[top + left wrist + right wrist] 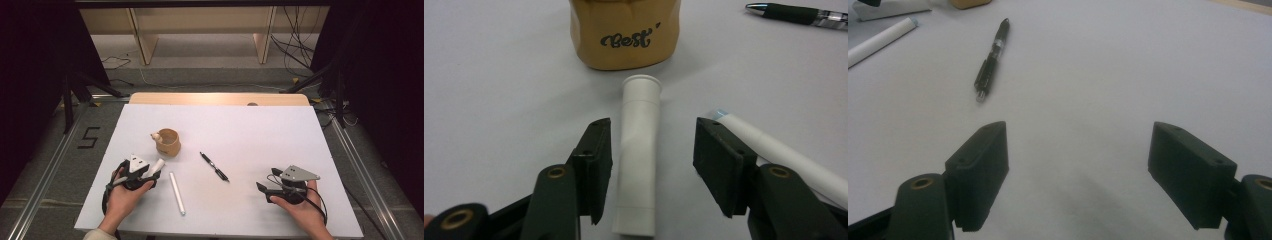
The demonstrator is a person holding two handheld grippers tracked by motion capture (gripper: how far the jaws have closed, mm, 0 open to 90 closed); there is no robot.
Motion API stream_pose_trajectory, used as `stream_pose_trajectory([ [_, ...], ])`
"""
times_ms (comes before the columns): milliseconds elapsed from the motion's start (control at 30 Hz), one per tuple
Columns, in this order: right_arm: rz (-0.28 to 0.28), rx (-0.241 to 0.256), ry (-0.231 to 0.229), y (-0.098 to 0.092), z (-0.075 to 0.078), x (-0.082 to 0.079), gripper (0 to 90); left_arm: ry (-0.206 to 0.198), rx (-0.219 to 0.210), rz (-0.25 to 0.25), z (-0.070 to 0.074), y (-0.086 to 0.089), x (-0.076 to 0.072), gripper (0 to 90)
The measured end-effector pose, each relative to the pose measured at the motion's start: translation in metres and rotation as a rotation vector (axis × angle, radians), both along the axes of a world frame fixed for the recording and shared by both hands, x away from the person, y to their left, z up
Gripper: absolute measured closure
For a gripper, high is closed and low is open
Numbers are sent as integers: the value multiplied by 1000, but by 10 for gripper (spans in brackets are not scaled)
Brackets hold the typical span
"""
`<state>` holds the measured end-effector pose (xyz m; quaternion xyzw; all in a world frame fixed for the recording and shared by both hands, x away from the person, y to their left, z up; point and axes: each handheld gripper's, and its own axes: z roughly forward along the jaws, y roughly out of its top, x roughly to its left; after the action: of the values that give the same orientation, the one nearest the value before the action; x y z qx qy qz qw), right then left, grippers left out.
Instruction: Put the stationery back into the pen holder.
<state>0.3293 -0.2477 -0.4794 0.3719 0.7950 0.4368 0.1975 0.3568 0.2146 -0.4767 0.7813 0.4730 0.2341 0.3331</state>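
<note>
Tabletop [260,135], white and broad, carries everything, with a strip of bare wood along its far edge. On its left half stands a tan wooden cup [167,142], upright, the word "Best" written on the side that faces the left gripper view.

Left gripper [150,172] rests low at the near left of the table, held in the person's left hand [122,195]. Its jaws are spread, and a short white tube [639,155] lies flat between them, lengthwise along them, touching neither pad as far as the left gripper view shows. The tube's flanged end points at the cup and lies just short of it.

Right gripper [265,192] sits at the near right in the person's right hand [302,210], jaws wide apart over bare table, holding nothing (the grey three-cornered plate rides on top of it).

A long white stick [176,193] lies just right of the left gripper, running toward the near edge; its pale blue tip shows beside the right-hand jaw in the left gripper view.

A black pen [214,166] lies at a slant near the middle of the table, between the two grippers and well apart from both.
</note>
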Motion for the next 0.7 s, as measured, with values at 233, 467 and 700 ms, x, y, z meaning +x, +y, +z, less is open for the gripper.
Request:
stream_pose_trajectory([
  [233, 0, 1, -1, 0, 0, 0, 249, 87, 27, 0, 1, 1, 14, 536],
  [467, -2, 1, 0, 0, -1, 0, 250, 143, 57, -15, 4, 1, 19, 569],
  [700, -1, 1, 1, 0, -1, 0, 251, 198, 92, -38, 8, 0, 24, 582],
])
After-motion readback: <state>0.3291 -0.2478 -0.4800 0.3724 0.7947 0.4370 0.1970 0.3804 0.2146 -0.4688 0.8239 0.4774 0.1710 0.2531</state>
